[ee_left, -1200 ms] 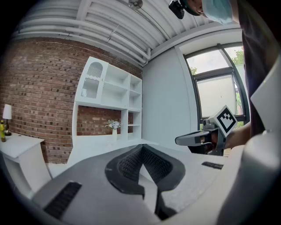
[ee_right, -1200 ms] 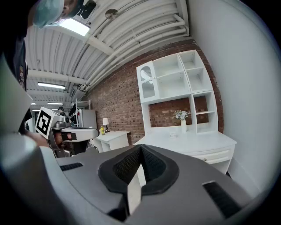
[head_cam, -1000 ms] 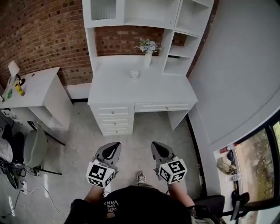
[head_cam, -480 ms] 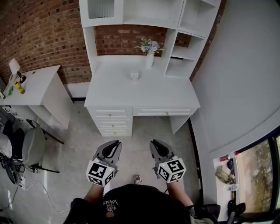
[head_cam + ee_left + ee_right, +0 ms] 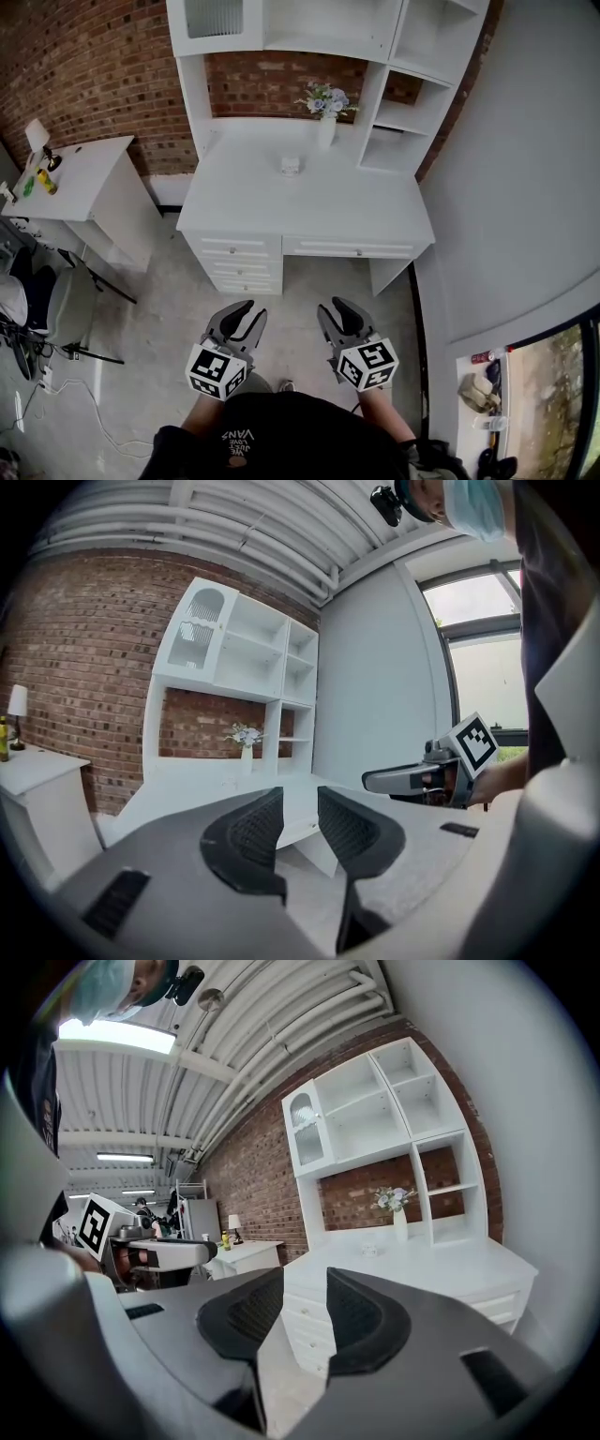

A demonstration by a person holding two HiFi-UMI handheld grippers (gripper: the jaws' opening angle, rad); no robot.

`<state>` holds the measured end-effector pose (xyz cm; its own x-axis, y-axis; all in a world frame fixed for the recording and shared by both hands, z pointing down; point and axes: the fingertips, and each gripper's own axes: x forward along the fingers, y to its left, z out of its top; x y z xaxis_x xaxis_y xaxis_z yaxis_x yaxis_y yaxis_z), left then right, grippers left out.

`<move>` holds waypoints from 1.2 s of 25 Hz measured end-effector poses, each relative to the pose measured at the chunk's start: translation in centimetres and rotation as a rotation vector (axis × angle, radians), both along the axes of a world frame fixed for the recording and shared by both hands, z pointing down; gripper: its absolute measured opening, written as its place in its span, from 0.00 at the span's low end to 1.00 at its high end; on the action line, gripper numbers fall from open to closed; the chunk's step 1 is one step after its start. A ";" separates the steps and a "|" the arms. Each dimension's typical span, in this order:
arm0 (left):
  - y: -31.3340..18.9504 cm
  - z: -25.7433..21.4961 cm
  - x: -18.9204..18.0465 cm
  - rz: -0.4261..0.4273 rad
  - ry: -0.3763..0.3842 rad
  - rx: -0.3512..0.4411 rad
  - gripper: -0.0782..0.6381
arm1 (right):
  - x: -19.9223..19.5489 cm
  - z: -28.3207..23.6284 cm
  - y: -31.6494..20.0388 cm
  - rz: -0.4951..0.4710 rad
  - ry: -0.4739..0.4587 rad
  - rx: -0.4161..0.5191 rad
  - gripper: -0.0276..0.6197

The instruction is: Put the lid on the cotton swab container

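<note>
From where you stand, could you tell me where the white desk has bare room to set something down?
The desk top is bare across its whole front, from the small white container to its near edge, and along its left side. The back right is more crowded: the flower vase stands beside the shelf unit.

Shirt print: "VANS" in white, upside down, on the person's black shirt (image 5: 281, 441); the smaller line by it is unreadable.
Cube markers: left gripper (image 5: 246, 314) and right gripper (image 5: 335, 309) bear black-and-white square patterns, no letters.
</note>
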<state>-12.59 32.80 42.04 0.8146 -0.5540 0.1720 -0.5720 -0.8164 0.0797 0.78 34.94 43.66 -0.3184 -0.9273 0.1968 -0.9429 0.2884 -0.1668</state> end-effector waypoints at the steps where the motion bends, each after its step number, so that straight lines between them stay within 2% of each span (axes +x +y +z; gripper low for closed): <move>1: -0.2 0.1 0.2 -0.002 -0.004 -0.005 0.25 | 0.2 0.1 -0.2 -0.003 -0.003 -0.002 0.23; 8: -2.7 1.1 1.4 0.008 -0.026 -0.031 0.28 | 1.4 0.8 -2.5 -0.003 -0.020 -0.013 0.23; 14: -7.3 1.9 2.5 0.042 -0.026 -0.052 0.29 | 2.4 1.4 -6.3 0.026 -0.010 -0.030 0.23; 18: -11.5 2.5 3.0 0.071 -0.038 -0.066 0.29 | 2.8 1.8 -10.1 0.049 -0.008 -0.040 0.23; 30: -24.8 1.9 2.6 0.146 -0.056 -0.042 0.29 | 2.1 0.3 -23.5 0.101 0.012 -0.021 0.23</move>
